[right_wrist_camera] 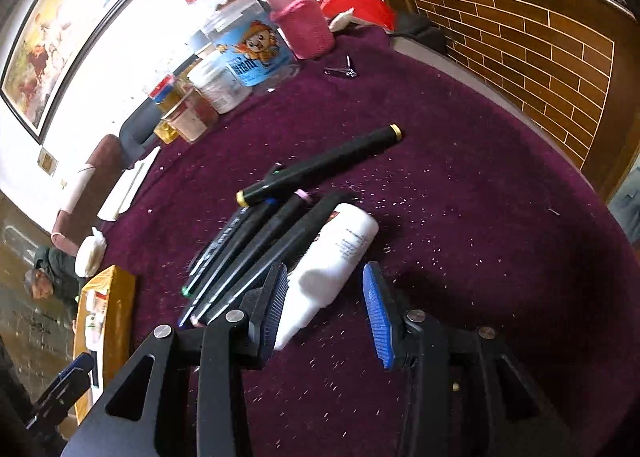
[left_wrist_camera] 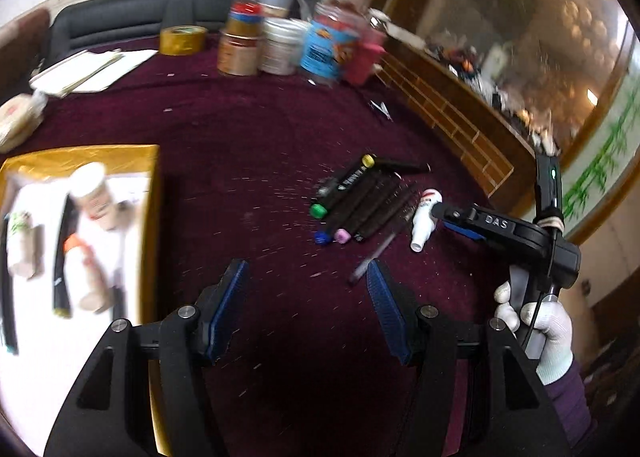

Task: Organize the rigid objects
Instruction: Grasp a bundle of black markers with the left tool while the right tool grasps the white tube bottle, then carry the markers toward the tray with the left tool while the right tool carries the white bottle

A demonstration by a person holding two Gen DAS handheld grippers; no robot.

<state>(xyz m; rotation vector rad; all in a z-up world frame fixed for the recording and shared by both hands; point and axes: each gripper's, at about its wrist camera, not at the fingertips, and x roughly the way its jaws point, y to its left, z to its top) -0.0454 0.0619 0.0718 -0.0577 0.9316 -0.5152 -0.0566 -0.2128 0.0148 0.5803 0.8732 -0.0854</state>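
- Blue-padded jaws of the right gripper (right_wrist_camera: 326,309) stand apart and straddle the neck end of a small white bottle (right_wrist_camera: 334,265); the pads are not pressing on it.
- Bottle lies on the purple cloth (right_wrist_camera: 480,217), long axis running from its nozzle at 7 o'clock to its base at 1 o'clock in the right wrist view.
- It looks like light, stiff, smooth plastic, so it may slip; my judgement is to take it across the wider body, not the tapered neck.
- At 10 o'clock from the bottle, touching it, lie black markers (right_wrist_camera: 256,253) roughly parallel, one longer marker crossing their far ends.
- Left gripper (left_wrist_camera: 308,305) hangs spread and empty, over bare cloth.
- At its 9 o'clock sits a gold-rimmed box (left_wrist_camera: 154,217) holding sorted items, blurred.
- Jars (left_wrist_camera: 280,45) stand at 12 o'clock, well apart.
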